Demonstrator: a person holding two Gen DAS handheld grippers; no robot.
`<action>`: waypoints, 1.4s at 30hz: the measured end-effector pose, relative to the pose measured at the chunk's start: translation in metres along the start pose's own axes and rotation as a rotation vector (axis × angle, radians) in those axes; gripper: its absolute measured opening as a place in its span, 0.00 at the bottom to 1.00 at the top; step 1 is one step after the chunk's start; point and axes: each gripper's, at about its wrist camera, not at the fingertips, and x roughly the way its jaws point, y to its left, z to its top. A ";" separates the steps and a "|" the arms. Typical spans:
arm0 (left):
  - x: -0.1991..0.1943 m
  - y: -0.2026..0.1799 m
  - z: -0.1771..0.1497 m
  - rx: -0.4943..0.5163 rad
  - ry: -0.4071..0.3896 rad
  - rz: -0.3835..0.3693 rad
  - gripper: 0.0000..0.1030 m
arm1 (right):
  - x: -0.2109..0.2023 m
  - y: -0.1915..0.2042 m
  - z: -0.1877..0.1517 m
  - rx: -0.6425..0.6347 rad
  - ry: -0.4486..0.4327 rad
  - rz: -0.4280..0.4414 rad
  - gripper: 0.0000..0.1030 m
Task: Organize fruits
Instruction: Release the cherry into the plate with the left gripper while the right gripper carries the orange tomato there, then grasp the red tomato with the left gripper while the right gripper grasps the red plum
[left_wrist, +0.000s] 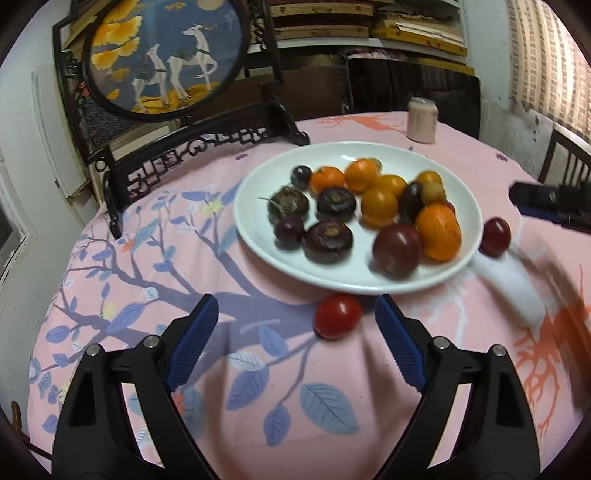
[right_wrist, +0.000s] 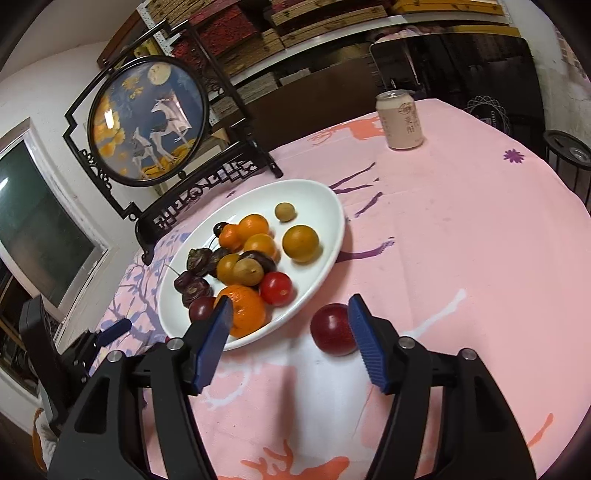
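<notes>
A white plate (left_wrist: 258, 236) holds several oranges, dark plums, chestnut-like dark fruits and small tomatoes; it also shows in the right wrist view (right_wrist: 325, 218). A red tomato (left_wrist: 337, 315) lies on the cloth just in front of the plate, between and slightly beyond my open, empty left gripper (left_wrist: 295, 317). A dark red plum (right_wrist: 332, 329) lies on the cloth right of the plate, just inside the right finger of my open, empty right gripper (right_wrist: 290, 314). The same plum shows at the plate's right rim in the left wrist view (left_wrist: 495, 236).
A pink tablecloth (right_wrist: 461, 240) with blue tree prints covers the round table. A drink can (right_wrist: 400, 120) stands at the far side. A dark carved stand with a round deer picture (left_wrist: 162, 55) stands behind the plate. The right gripper's tip (left_wrist: 546, 201) shows at the right.
</notes>
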 end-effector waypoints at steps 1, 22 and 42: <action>0.002 -0.003 -0.001 0.012 0.004 -0.002 0.86 | 0.000 0.000 0.000 0.002 0.003 0.000 0.65; 0.042 -0.018 0.005 -0.003 0.142 -0.133 0.52 | 0.008 0.000 -0.001 0.002 0.044 -0.021 0.66; 0.021 0.000 0.000 -0.066 0.099 -0.064 0.30 | 0.035 0.003 -0.020 -0.149 0.164 -0.194 0.65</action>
